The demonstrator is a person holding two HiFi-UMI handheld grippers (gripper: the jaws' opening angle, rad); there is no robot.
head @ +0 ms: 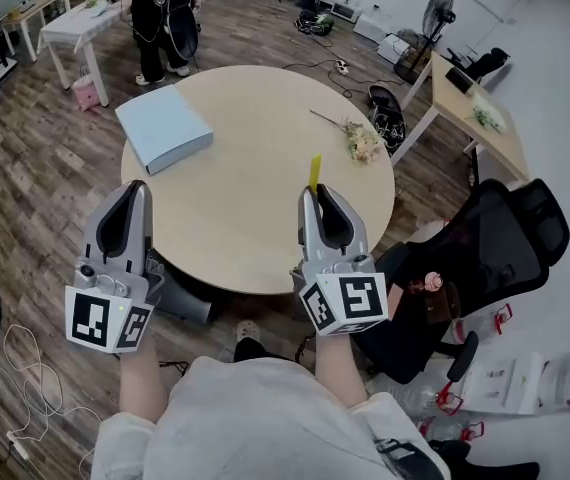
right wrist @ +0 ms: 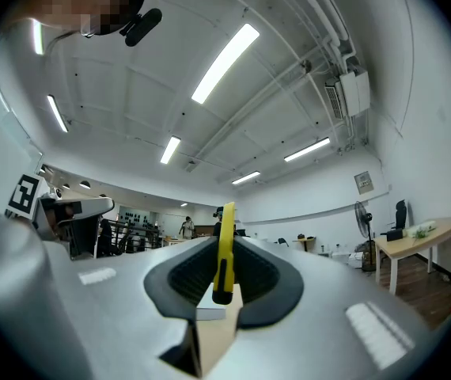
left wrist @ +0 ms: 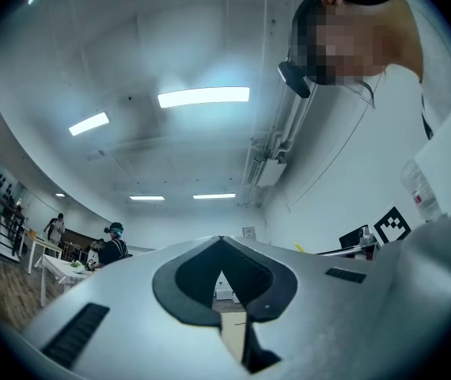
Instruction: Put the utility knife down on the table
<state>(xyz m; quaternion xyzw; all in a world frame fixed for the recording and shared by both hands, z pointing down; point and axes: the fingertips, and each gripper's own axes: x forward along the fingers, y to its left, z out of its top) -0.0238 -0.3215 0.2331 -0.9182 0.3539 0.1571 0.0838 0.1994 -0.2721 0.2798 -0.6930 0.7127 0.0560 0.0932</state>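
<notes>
Left tool (head: 137,190): held at 7 o'clock of the tabletop, off its near rim; the jaws are brought together and nothing is gripped.
Right tool (head: 315,196): held at 5 o'clock, over the near rim; it is clamped on the knife.
Knife (right wrist: 224,248): yellow, pinched by its near end, its length sticking out past the tips toward 12 o'clock; not yet laid down, and judged to be held clear of the surface.
Tabletop (head: 250,203): round and pale; bare space is seen just ahead of the knife.
Box (head: 163,126): pale blue, lying flat at 10 o'clock, well apart.
Flowers (head: 361,141): lying at 1 o'clock, farther off.
Risk: if the knife is released while raised and tilted, it could be dropped tip-first and bounce. If it is released this near the rim, it could slide off to the floor.
</notes>
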